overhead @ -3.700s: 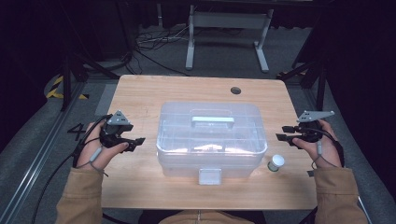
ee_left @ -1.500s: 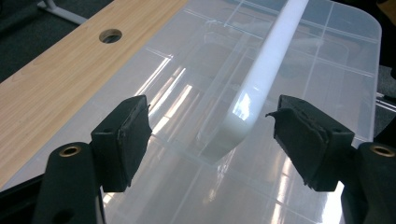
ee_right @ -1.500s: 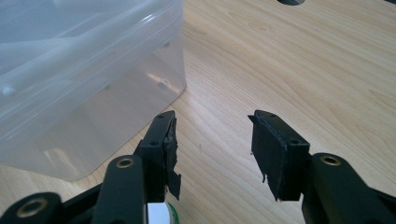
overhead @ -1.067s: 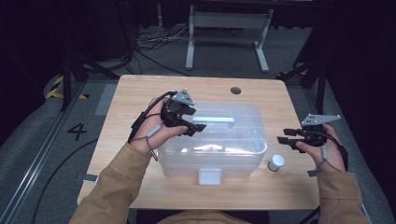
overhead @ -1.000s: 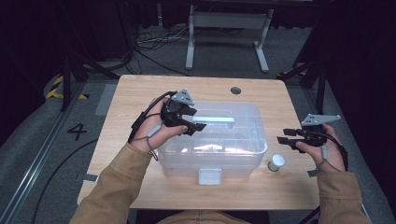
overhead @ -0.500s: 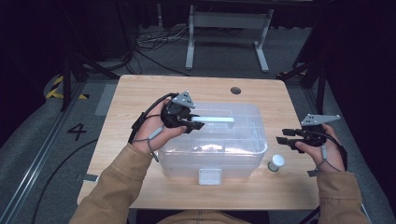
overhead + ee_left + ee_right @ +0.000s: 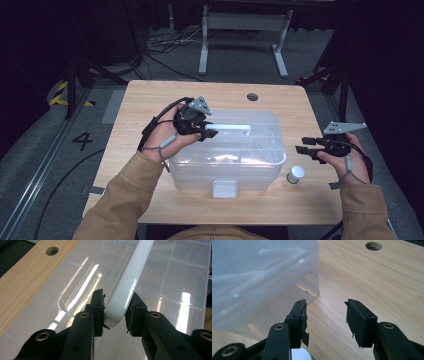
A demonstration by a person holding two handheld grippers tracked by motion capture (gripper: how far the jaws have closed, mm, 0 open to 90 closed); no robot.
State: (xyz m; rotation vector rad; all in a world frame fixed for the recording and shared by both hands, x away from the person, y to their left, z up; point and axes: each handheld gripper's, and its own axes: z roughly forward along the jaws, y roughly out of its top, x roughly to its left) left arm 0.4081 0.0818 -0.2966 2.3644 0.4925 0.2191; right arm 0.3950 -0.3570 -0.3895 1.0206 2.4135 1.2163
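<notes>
One wooden table (image 7: pixel 150 100) amid dark, cable-strewn floor (image 7: pixel 165 42).

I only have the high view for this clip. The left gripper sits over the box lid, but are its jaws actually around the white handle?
Observer: Yes. In the left gripper view the left gripper has one jaw on each side of the white handle, near its end, pads against it.
Operator: And the right one, holding anything?
Observer: No. The right gripper is open, with bare table between its jaws.
Operator: How near is it to the box?
Observer: The clear box stands just beyond one jaw, not touching it.
</notes>
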